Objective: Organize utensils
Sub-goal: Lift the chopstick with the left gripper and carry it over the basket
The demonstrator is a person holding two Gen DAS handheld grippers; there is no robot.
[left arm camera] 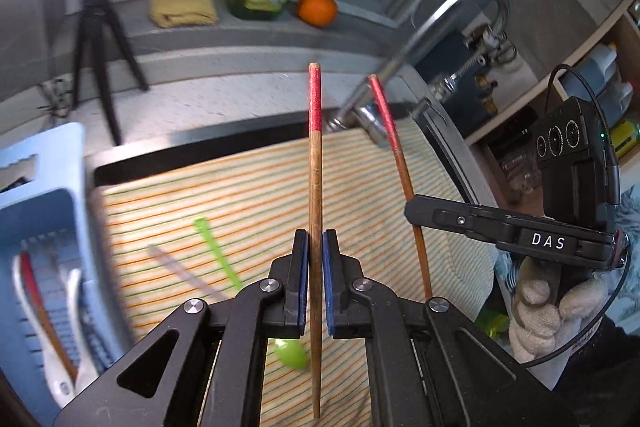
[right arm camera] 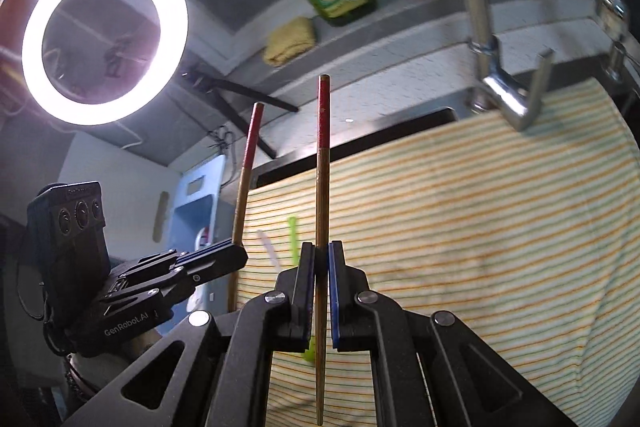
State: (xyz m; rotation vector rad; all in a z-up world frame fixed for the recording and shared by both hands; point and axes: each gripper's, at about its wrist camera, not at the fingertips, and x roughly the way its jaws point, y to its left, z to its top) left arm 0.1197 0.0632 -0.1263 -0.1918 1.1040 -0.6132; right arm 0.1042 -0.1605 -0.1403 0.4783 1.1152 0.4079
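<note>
Left gripper (left arm camera: 316, 255) clamps a red-tipped chopstick (left arm camera: 315, 187); right gripper (right arm camera: 320, 267) clamps its twin (right arm camera: 322, 187). Green spoon (left arm camera: 224, 263) blurred, part-hidden behind fingers.

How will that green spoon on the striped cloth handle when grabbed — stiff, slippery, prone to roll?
The green spoon looks like thin plastic: probably light, perhaps slightly flexible. It lies flat on the striped cloth, so the jaws may snag fabric. The rounded bowl might rock; rolling seems unlikely.
</note>
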